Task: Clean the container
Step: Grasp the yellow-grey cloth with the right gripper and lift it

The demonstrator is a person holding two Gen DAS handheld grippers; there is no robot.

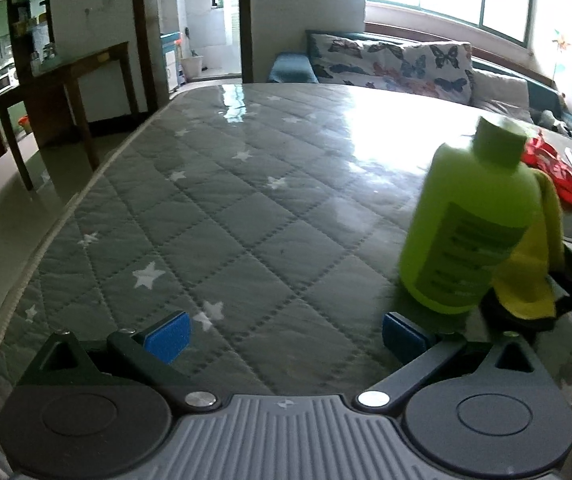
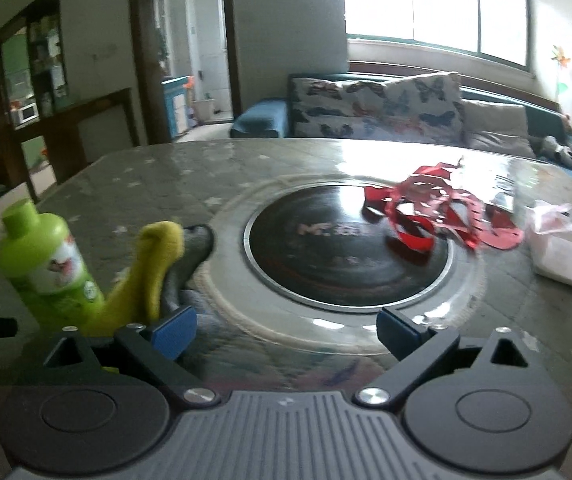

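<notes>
The left gripper (image 1: 286, 338) has its blue-padded fingers spread wide, with nothing between them and only the quilted star-patterned table cover (image 1: 214, 200) showing in the gap. The right gripper (image 2: 287, 332) is likewise wide apart and holds nothing; its left pad sits just beside the yellow cloth (image 2: 148, 276), though whether they touch cannot be told. Taking the green bottle (image 1: 473, 220) as landmark: in the left wrist view it stands upright, capped, just ahead and to the right of the left gripper's right pad, apart from it. The yellow cloth (image 1: 533, 264) lies against the bottle's right side, draped over a dark container (image 1: 565, 280) whose rim shows beneath it. Left of the bottle the glossy cover runs bare and open to the table's curved edge (image 1: 66, 216), beyond which the floor drops away toward a dark wooden side table (image 1: 66, 80). In the right wrist view the bottle (image 2: 46, 264) stands at the left, the cloth leaning up beside it over something grey. Right of the bottle, a black round hotplate (image 2: 345, 248) is set flush in the tabletop, and red cut paper (image 2: 437, 212) lies over its far right rim. Farther right rests a white plastic bag (image 2: 565, 248). Behind the table, well beyond the bottle, stands a sofa with butterfly cushions (image 2: 373, 108).
</notes>
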